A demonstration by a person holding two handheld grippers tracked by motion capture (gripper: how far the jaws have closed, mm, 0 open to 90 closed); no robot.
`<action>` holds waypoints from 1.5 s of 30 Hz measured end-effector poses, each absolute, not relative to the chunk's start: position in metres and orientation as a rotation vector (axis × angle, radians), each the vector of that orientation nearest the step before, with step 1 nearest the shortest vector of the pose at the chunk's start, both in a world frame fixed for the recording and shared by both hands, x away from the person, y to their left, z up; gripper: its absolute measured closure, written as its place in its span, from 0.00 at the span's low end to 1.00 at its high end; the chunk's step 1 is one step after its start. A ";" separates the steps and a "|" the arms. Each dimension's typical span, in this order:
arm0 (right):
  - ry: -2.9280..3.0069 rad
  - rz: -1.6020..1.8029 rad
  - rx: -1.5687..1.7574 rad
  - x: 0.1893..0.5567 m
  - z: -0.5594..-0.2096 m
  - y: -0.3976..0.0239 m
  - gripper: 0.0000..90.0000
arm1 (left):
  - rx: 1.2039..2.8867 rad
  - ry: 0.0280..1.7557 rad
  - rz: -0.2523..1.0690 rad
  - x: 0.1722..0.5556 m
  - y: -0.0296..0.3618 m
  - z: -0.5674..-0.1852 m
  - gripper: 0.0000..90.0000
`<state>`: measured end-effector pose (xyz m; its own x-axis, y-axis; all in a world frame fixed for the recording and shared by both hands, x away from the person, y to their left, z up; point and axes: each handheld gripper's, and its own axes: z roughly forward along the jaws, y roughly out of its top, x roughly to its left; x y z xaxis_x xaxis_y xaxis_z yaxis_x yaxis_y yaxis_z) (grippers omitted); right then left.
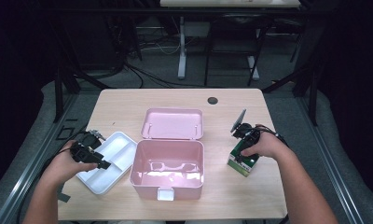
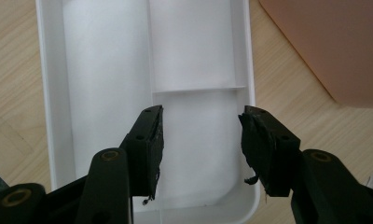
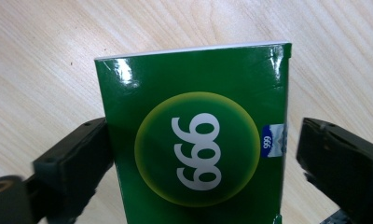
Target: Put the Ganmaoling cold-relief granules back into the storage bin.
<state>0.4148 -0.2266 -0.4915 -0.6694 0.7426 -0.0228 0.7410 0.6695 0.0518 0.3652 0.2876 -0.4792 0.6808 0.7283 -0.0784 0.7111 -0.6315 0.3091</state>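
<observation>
A green carton (image 3: 194, 93) with a yellow-ringed "999" mark stands on the wooden table (image 1: 231, 196) at the right (image 1: 244, 167). My right gripper (image 3: 201, 149) straddles it from above (image 1: 243, 156). Its left jaw rests against the carton's side and its right jaw stands a small gap away, so it is open. At the left lies a white divided tray (image 1: 117, 142). My left gripper (image 1: 102, 163) hovers over the tray's near compartment (image 2: 194, 140), open, with nothing between its fingers (image 2: 149, 144).
A pink box (image 1: 168, 184) stands open in the middle of the table, its lid (image 1: 173, 123) laid back behind it, close beside the tray's right edge (image 2: 250, 70). A round cable hole (image 1: 212, 100) is near the far edge. Desk legs and cables lie beyond.
</observation>
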 end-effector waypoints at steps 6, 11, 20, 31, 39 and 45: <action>2.866 0.037 1.206 0.412 -0.488 -0.224 0.12 | 2.588 1.133 0.077 0.365 0.287 -0.480 0.55; 2.869 0.044 1.184 0.410 -0.488 -0.224 0.13 | 2.584 1.138 0.085 0.365 0.288 -0.478 0.55; 2.880 0.038 1.166 0.406 -0.488 -0.224 0.15 | 2.562 1.148 0.094 0.364 0.294 -0.475 0.55; 2.875 0.039 1.187 0.406 -0.487 -0.222 0.17 | 2.563 1.144 0.094 0.364 0.294 -0.475 0.55; 2.881 0.040 1.197 0.406 -0.485 -0.222 0.17 | 2.564 1.143 0.092 0.364 0.294 -0.475 0.55; 2.881 0.037 1.165 0.403 -0.479 -0.223 0.18 | 2.574 1.137 0.085 0.364 0.293 -0.476 0.55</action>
